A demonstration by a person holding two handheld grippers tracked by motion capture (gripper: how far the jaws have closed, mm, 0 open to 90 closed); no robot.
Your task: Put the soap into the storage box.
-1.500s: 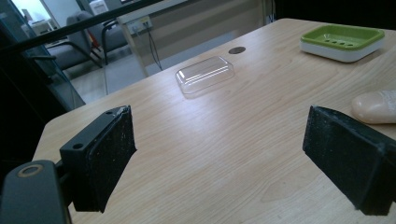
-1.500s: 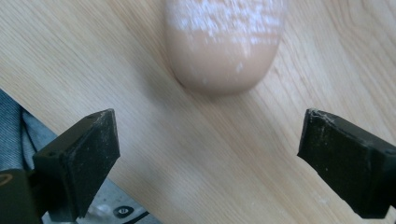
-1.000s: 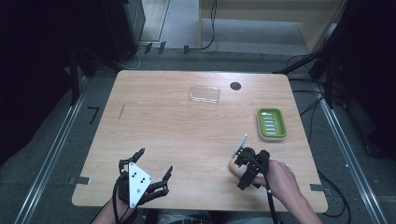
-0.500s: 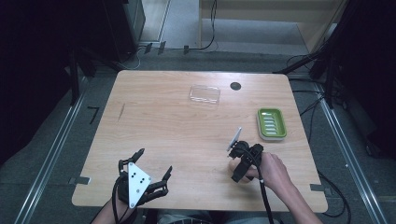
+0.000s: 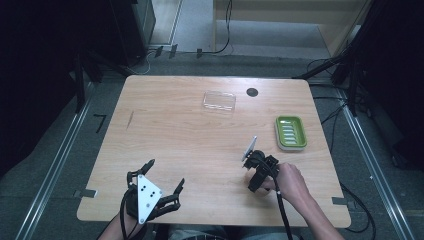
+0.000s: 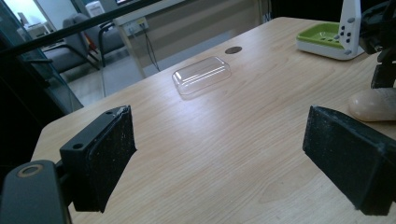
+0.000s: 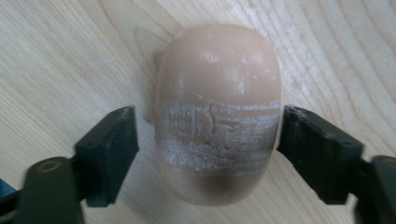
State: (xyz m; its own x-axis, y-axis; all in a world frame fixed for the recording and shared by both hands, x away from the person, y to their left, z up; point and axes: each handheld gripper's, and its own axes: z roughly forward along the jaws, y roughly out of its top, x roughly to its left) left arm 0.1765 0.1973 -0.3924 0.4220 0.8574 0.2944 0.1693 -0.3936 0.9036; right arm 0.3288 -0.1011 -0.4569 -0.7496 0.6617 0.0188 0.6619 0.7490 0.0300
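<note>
Black rubber pads of the right tool (image 7: 208, 154) sit either side of a beige oval bar of soap (image 7: 218, 112), and the jaws have just been closing in on it. The right-hand pad touches the soap's flank, the left-hand pad shows a thin gap, so the grip is not quite made. The soap lies flat on the pale wooden table (image 5: 175, 135), its top scuffed with white scratches. From above, the right tool (image 5: 250, 165) points down at the near right part of the table, a hand (image 5: 290, 182) behind it. Just beyond lies the green ribbed soap dish on its white base (image 5: 290, 132). Farther back rests a clear plastic lid (image 5: 219, 101), near a small dark round hole (image 5: 252, 92). Over at the near left edge, the left tool (image 5: 165, 175) hovers with jaws spread wide, nothing between them.
</note>
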